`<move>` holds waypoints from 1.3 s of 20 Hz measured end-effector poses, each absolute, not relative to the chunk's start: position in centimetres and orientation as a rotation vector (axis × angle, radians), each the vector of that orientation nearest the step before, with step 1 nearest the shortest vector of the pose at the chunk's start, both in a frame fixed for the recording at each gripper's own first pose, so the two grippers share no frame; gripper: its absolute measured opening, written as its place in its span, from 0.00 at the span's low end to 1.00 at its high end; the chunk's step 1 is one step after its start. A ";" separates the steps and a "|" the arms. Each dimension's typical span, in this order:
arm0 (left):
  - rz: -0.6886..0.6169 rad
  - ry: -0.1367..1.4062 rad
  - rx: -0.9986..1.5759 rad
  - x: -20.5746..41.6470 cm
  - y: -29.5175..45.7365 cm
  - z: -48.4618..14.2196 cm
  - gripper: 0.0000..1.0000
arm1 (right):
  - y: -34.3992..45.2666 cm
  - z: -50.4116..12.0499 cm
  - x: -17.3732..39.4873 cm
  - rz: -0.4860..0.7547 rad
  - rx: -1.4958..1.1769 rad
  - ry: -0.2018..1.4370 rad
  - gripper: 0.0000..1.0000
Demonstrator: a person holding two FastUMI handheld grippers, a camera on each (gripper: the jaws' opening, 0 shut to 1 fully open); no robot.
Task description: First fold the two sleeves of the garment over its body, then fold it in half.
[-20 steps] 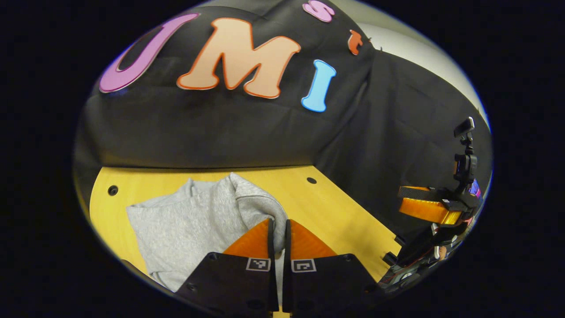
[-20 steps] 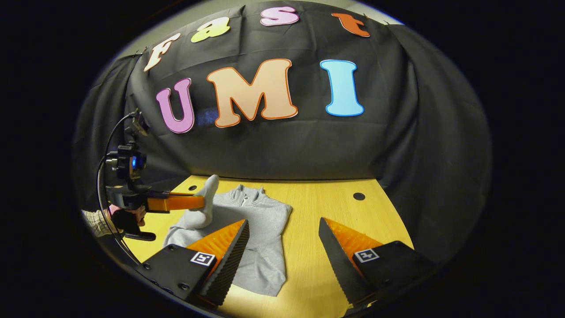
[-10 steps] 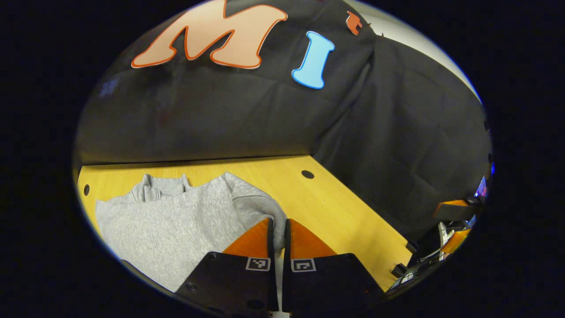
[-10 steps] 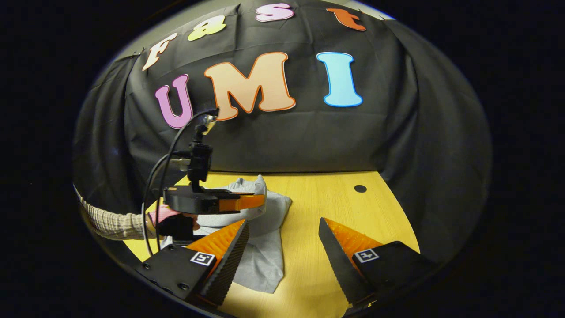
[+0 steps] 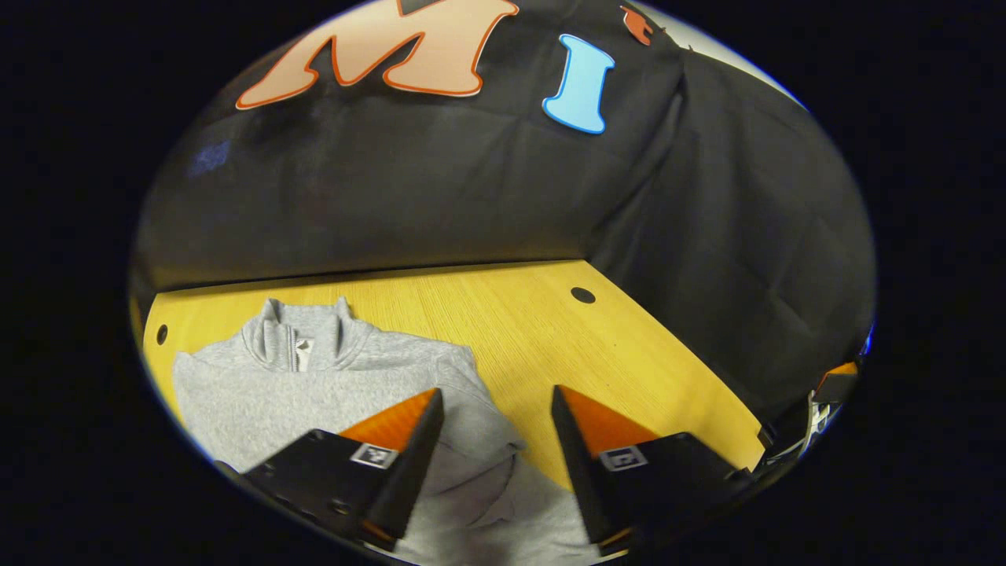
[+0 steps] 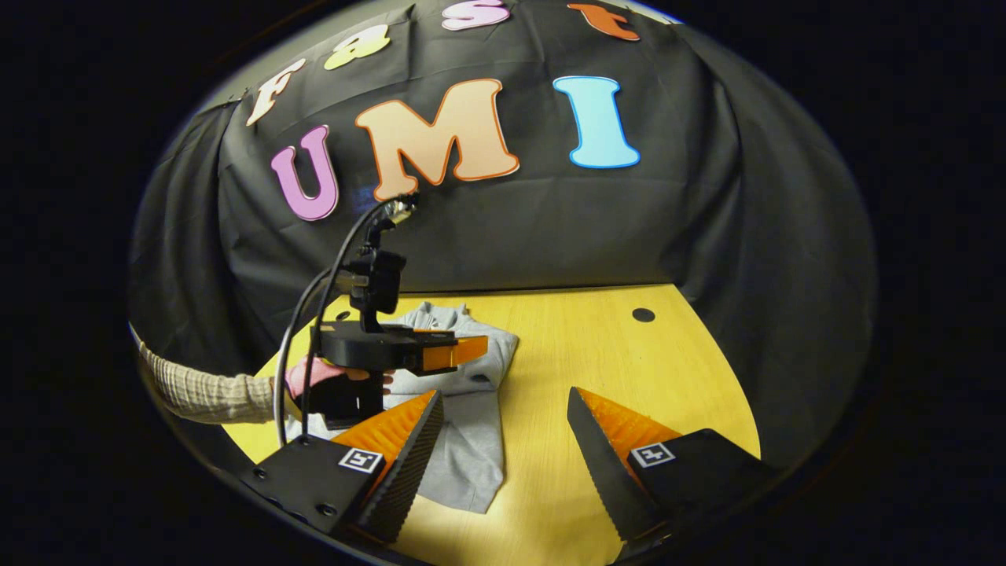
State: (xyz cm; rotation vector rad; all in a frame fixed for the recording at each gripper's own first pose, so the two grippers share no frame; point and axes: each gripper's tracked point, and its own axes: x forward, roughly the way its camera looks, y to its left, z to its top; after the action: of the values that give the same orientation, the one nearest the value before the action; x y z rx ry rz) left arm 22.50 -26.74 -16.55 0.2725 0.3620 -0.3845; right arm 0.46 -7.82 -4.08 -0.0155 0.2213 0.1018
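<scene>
— On the table (image 6: 597,346), near its back edge, where does the garment (image 5: 314,393) lie?

— Flat, collar (image 5: 302,338) toward the wall. One sleeve (image 5: 479,440) looks folded across the body, judging by the bunched cloth below the collar.

— And the left tongs (image 5: 493,428)?

— Spread wide above that sleeve, gripping nothing. The right tongs (image 6: 503,440) are wide too, empty, hovering on the side of the garment away from the person's hand (image 6: 314,377).

— What remains?

— I cannot tell whether the other sleeve is folded. The half-fold looks not yet done.

Grey garment (image 5: 330,385) on wooden table (image 5: 511,314)
</scene>
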 end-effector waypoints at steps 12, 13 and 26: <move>-0.214 0.305 0.359 10.1 -10.3 -11.4 0.95 | -3.5 -13.8 1.5 0.183 -0.059 0.387 0.98; -0.184 0.309 0.370 8.8 -8.4 -11.8 0.95 | -3.3 -14.9 1.6 0.180 -0.064 0.407 0.98; 0.100 0.531 0.179 -0.3 0.7 -19.9 0.96 | -3.2 -24.5 1.9 0.105 -0.104 0.575 0.94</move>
State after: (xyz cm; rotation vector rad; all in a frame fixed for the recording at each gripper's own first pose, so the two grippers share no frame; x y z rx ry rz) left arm -0.28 0.73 -19.94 0.1788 0.5313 0.1004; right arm 1.92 -3.17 -24.51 -0.1044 0.5750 0.1045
